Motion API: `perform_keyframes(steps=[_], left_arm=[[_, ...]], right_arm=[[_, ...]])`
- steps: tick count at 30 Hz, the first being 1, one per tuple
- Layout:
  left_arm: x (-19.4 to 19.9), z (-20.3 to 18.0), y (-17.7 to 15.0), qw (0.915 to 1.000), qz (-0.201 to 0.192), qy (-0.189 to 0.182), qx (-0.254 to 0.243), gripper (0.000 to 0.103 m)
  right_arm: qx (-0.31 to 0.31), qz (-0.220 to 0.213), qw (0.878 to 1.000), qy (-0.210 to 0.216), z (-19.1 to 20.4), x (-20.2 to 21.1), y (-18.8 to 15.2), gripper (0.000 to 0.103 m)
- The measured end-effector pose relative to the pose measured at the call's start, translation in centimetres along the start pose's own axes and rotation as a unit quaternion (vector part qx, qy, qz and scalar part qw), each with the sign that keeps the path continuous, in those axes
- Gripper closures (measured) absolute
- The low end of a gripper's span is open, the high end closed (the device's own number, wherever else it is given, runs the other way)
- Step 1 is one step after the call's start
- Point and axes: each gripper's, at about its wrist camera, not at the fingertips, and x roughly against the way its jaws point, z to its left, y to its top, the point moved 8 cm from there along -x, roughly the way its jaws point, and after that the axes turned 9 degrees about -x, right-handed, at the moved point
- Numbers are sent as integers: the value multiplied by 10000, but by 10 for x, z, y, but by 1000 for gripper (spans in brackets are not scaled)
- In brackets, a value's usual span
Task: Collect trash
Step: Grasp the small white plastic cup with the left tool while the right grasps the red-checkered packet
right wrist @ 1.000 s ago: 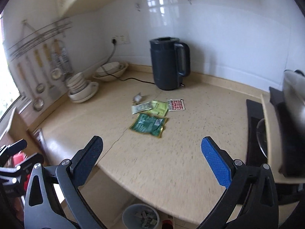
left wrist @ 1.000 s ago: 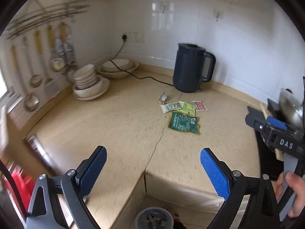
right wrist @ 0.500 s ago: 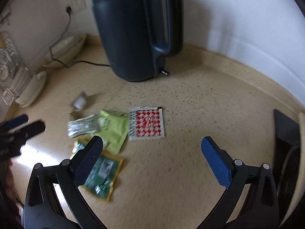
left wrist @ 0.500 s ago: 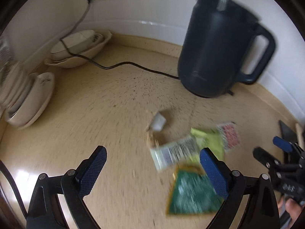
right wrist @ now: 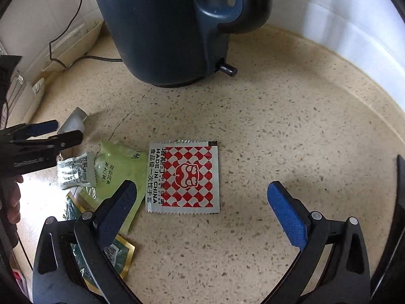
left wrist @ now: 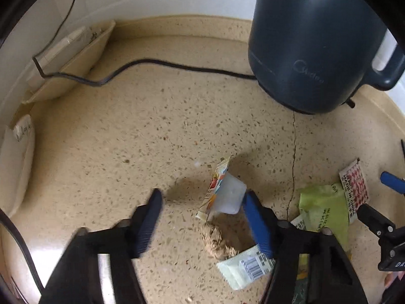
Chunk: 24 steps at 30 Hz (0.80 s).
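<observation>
Trash lies on the speckled beige counter. In the left wrist view, a small clear jelly cup with a peeled foil lid lies between the fingers of my open left gripper, touching the right finger. A brown crumb lump and a white barcode wrapper lie just below it. In the right wrist view, a red-and-white checkered packet lies flat just ahead of my open right gripper. A light green packet, a white wrapper and a dark green packet lie at its left.
A dark blue electric kettle stands close behind the trash, its black cord running left along the counter to the wall. Cream dishes sit at the back left. A black stove edge is at the right.
Both grippers have moved forward and down close to the counter. The left gripper now straddles the jelly cup with narrower jaws. The right gripper now hangs over the checkered packet.
</observation>
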Motion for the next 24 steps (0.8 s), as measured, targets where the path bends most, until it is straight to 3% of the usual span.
perform_keyframes(steps=[2, 3, 5, 9, 17, 20, 21, 22, 23, 24], left_arm=[[-5, 3, 4, 10000, -56, -31, 43, 58], [-7, 2, 3, 9999, -87, -51, 41, 76], [-7, 5, 3, 9998, -116, -138, 68, 84], [-3, 14, 1, 9991, -225, -246, 256, 85], [16, 21, -9, 9978, -448, -280, 405, 85], [30, 11, -18, 9976, -513, -278, 371, 85], [34, 10, -20, 9976, -529, -275, 362, 85], [36, 8, -23, 9975, -543, -278, 369, 85], [37, 8, -25, 9974, -544, -284, 376, 85], [41, 4, -29, 9974, -540, -289, 386, 85]], right_arm=[[27, -14, 10000, -9, 0, -1, 0, 0], [44, -22, 10000, 13, 0, -1, 0, 0], [100, -22, 9999, 6, 0, -3, 0, 0], [149, 59, 9999, 44, 3, -10, -1, 0], [593, -144, 9977, -306, 9, -25, 9, 1], [587, -181, 9976, -310, 6, -27, 13, 6], [589, -185, 9976, -309, 6, -27, 14, 14], [611, -233, 9974, -292, 6, -25, 15, 33], [645, -273, 9972, -273, 5, -22, 17, 46], [676, -284, 9970, -238, 7, -20, 19, 52]])
